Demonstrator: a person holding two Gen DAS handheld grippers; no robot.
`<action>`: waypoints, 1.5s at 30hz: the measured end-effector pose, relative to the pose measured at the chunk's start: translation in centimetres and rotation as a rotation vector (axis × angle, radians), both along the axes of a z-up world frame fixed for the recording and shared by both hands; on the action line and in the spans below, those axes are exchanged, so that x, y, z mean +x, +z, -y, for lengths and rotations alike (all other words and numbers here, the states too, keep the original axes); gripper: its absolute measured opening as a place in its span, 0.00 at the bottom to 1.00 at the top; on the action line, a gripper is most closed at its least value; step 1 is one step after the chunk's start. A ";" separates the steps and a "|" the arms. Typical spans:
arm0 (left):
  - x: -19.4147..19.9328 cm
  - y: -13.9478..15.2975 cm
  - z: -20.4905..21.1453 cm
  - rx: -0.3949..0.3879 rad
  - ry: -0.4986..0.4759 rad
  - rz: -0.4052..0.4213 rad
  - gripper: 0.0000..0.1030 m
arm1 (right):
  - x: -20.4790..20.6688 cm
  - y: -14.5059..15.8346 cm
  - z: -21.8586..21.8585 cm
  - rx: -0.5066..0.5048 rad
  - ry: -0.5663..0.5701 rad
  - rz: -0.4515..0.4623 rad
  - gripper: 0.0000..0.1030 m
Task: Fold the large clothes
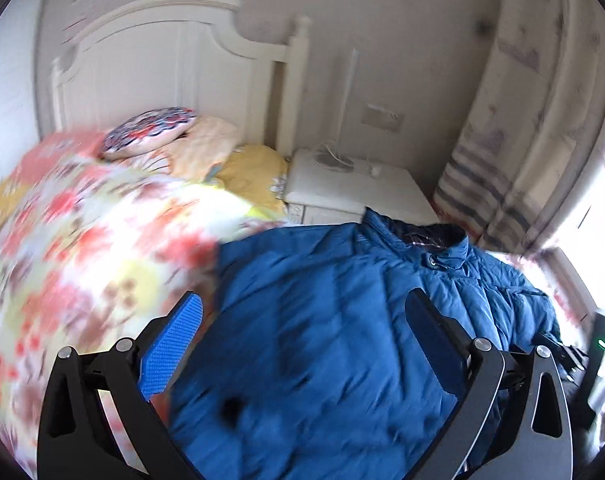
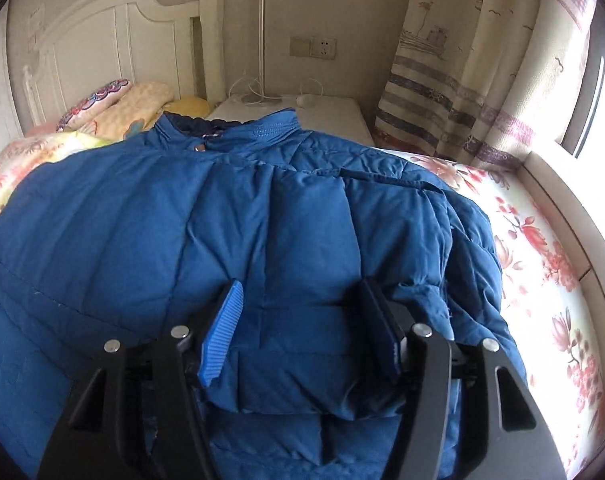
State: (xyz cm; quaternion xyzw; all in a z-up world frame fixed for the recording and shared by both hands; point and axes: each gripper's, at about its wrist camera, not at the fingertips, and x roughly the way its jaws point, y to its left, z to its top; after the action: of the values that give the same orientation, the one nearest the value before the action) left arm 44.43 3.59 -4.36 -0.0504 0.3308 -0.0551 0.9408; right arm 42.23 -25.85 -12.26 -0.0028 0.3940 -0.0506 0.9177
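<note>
Where curtains (image 2: 454, 80) hang — floral bed (image 2: 542, 248), jacket (image 2: 222, 216).

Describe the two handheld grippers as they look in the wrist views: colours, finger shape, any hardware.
Both match. The left gripper and right gripper have matte black angular linkage arms with triangular cut-outs and round silver pivot bolts. Each finger carries a long blue ribbed pad; the opposite one looks dark in shadow. No cables, markings, hands or sleeves show.
</note>
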 end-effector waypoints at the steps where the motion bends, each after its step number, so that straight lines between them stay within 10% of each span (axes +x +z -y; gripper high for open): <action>1: 1.5 -0.7 1.1 0.010 -0.006 -0.036 0.95 | 0.1 -0.1 0.2 0.008 0.001 0.001 0.58; 5: 5.6 -7.0 5.0 0.102 -0.050 -0.224 0.95 | 0.1 0.1 0.9 0.045 0.014 0.014 0.59; 8: 4.9 -9.1 6.6 0.222 -0.054 -0.156 0.96 | 0.2 0.1 0.9 0.044 0.017 0.015 0.59; 16: 8.0 -5.1 4.6 0.189 -0.040 -0.139 0.95 | 0.1 0.1 1.2 0.074 0.026 0.018 0.61; 21: 12.8 -8.9 1.4 0.059 -0.005 -0.297 0.96 | 0.1 0.1 1.4 0.091 0.035 0.023 0.63; 27: 10.0 -6.8 3.4 0.152 0.031 -0.231 0.95 | 0.1 0.0 1.4 0.101 0.042 0.024 0.64; 32: 3.1 -4.2 9.0 0.200 -0.134 -0.059 0.95 | 0.1 0.0 1.6 0.113 0.049 0.026 0.66; 37: 3.2 -9.2 11.5 0.240 -0.174 -0.138 0.96 | 0.1 0.0 1.6 0.110 0.050 0.027 0.66; 45: 3.5 -9.1 11.3 0.213 -0.180 -0.139 0.96 | 0.4 0.1 1.1 0.091 0.083 0.006 0.74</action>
State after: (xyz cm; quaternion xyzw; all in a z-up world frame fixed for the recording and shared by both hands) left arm 47.95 -7.66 -13.49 0.0757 0.4025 -0.1000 0.9068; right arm 42.62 -26.91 -12.17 0.0230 0.3926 0.0056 0.9194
